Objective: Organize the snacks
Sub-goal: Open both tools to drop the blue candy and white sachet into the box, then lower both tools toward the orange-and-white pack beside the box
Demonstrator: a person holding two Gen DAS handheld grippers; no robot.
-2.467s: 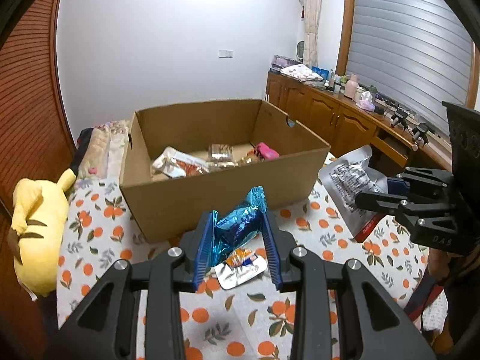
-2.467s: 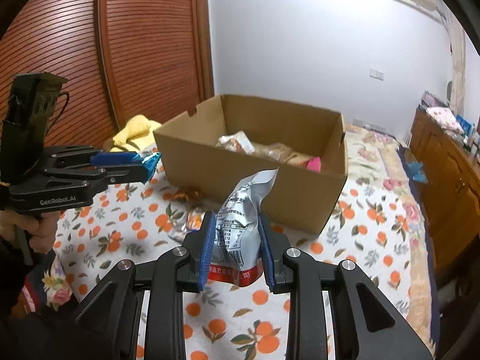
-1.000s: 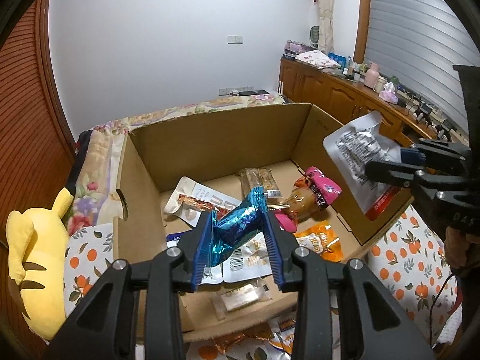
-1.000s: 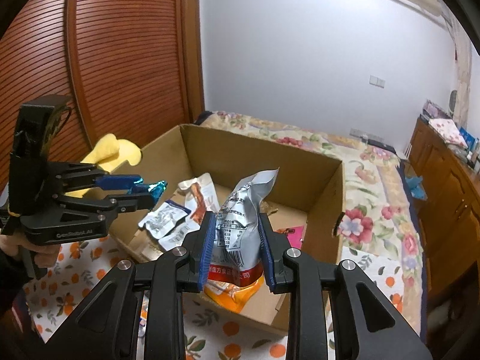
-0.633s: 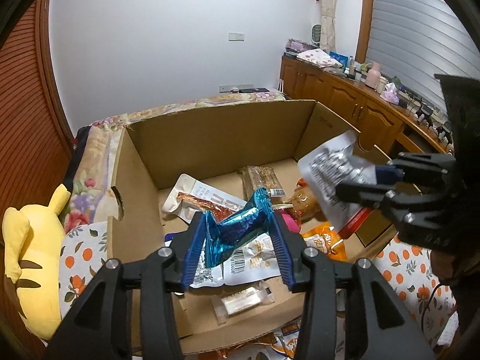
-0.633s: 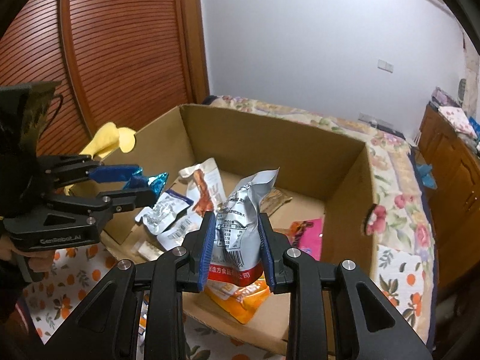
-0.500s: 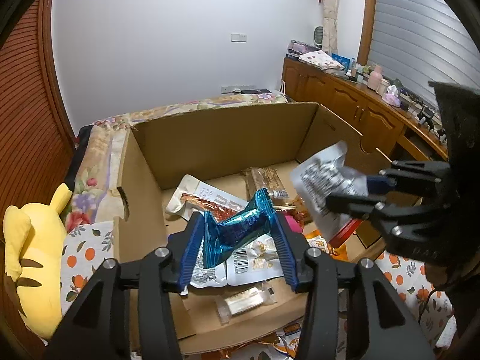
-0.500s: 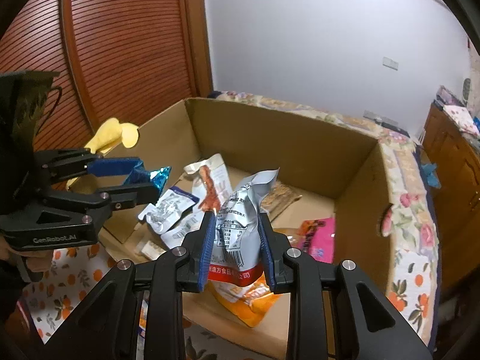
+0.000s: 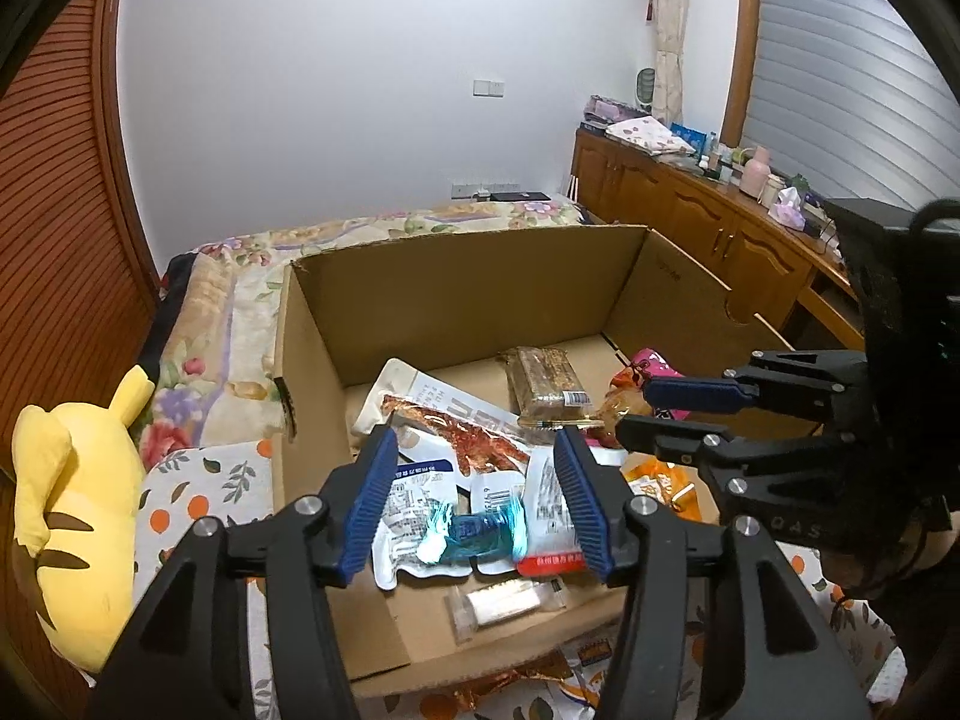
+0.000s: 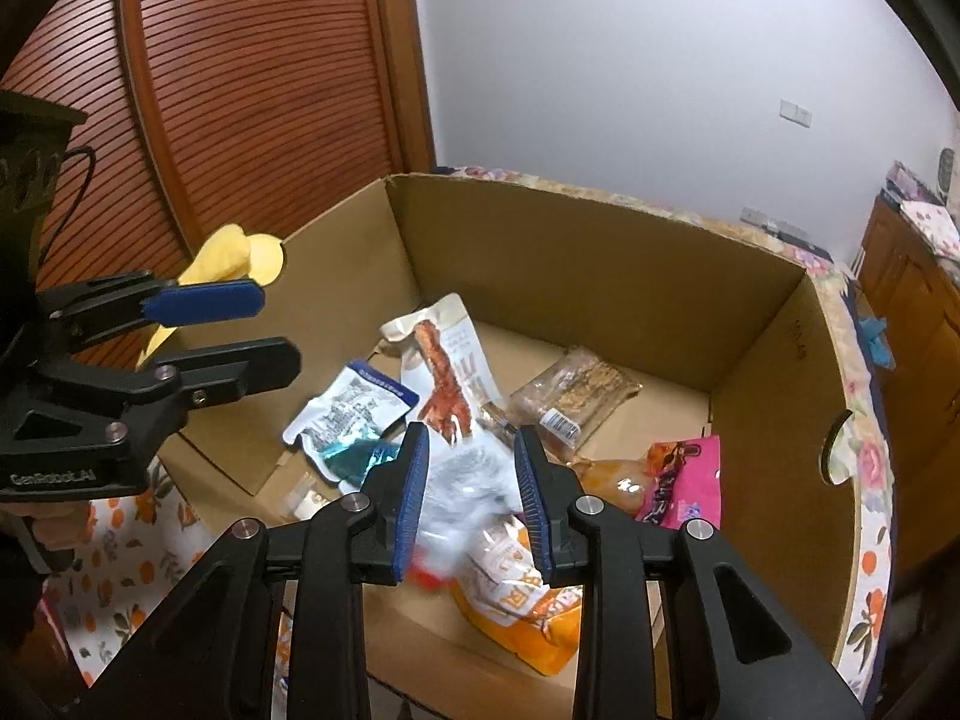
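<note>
Left wrist view: the left gripper [image 9: 477, 495] hangs over the cardboard box [image 9: 456, 294] with its fingers spread and nothing between them — the blue foil packet [image 9: 471, 537] lies below on the other wrappers, apparently released so it lands inside. Right wrist view: the right gripper [image 10: 471, 495] also has its fingers apart, and the silver pouch [image 10: 465, 495] appears blurred between them, touching neither, judged to be mid-drop. Both grippers are positioned above the box interior so the contents stay contained. Count — one box, two grippers, roughly nine packets inside; at least one wrapper [image 9: 510, 681] remains outside on the orange-print cloth [image 9: 228, 480].
</note>
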